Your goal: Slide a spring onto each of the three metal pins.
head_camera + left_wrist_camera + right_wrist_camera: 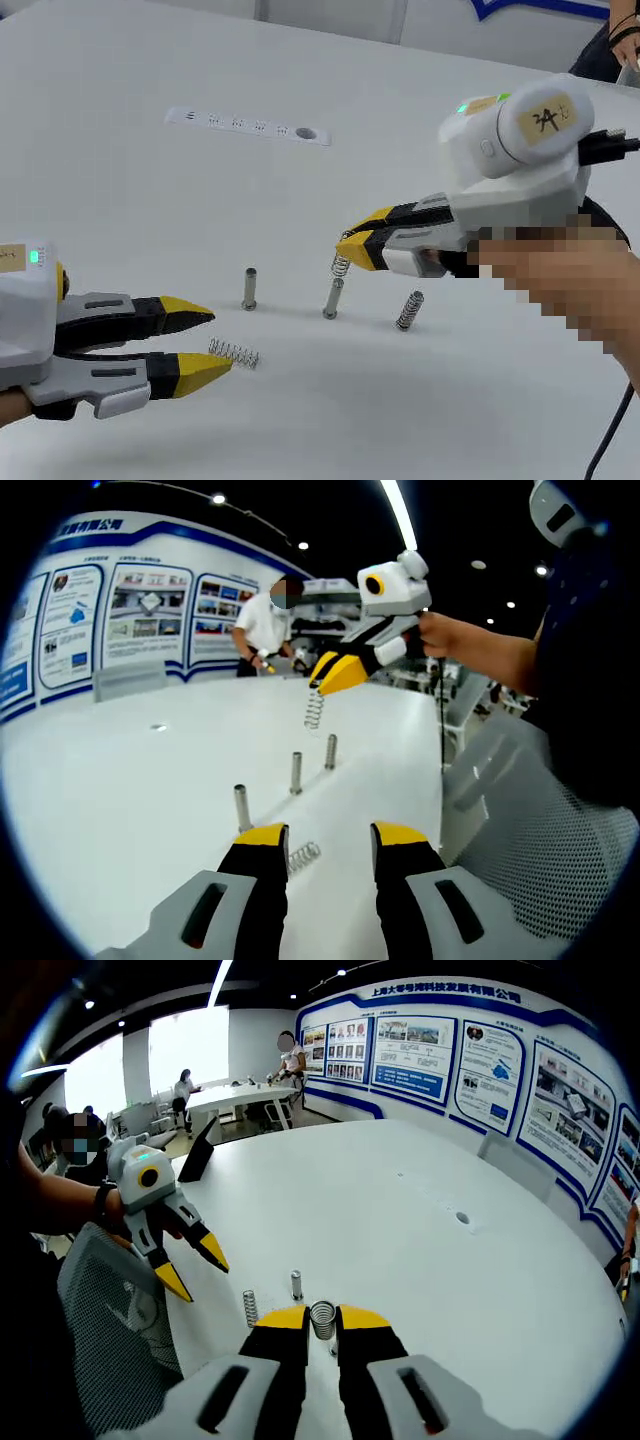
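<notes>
The white workbench (120, 220) is taking up most of the head view. The right gripper (343, 243) is reaching in from 3 o'clock, its yellow-tipped jaws clenched on a small coil spring (341, 265). The spring is hanging down from the tips, with its lower end just above the top of the middle pin (333, 298). Whether the two are touching cannot be told. In the right gripper view the same spring (322, 1318) is sitting pinched between the tips of the right gripper (322, 1320).

The left gripper (220, 342) is hovering at 8 o'clock, released, with its jaws gaping and gripping nothing. A white power strip (248, 126) is lying flat at 11 o'clock, well apart from the rest.

Three upright pins are standing in a row near centre. The left pin (249, 288) is standing bare, at 9 o'clock from the middle pin. The spring-covered pin (409, 310) is standing at 3 o'clock from the middle pin.

A loose spring (234, 352) is lying on its side just beside the left gripper's lower tip, at 6 o'clock from the left pin.
</notes>
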Motion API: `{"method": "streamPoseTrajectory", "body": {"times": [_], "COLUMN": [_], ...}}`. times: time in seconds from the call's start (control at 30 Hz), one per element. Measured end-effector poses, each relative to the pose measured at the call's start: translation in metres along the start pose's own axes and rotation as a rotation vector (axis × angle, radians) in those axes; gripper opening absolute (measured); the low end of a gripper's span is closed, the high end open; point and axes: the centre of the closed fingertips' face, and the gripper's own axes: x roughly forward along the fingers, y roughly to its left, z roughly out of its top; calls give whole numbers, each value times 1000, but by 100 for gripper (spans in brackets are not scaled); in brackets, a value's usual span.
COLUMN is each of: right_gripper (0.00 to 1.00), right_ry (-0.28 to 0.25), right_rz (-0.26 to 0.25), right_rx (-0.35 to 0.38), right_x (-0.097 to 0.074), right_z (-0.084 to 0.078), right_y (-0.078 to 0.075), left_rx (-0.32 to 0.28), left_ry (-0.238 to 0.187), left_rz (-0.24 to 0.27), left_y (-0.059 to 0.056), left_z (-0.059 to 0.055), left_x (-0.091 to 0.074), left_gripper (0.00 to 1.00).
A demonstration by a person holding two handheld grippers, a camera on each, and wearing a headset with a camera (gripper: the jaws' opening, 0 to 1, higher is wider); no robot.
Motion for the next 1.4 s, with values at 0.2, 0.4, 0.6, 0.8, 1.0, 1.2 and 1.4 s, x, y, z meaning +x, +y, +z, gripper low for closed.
{"method": "streamPoseTrajectory", "body": {"times": [0.2,0.4,0.6,0.8,1.0,1.2,1.4], "right_gripper": [11,11,11,11,11,12,12], "right_ry": [5,30,47,51,55,77,101], "right_rz": [-18,-15,-15,-18,-17,-18,-24], "right_rx": [53,64,68,77,90,79,64], "right_x": [14,27,33,35,46,59,68], "right_z": [-8,-22,-29,-33,-44,-61,-73], "right_y": [-10,-15,-18,-19,-18,-16,-18], "left_rx": [-8,-18,-27,-30,-32,-30,-30], "left_ry": [6,4,7,10,13,15,15], "left_rz": [10,16,18,19,19,19,22], "left_y": [1,1,2,4,5,6,7], "left_z": [-2,-4,-7,-8,-9,-9,-8], "left_x": [-1,-2,-1,-2,-2,-2,-2], "left_gripper": [37,38,38,37,37,37,37]}}
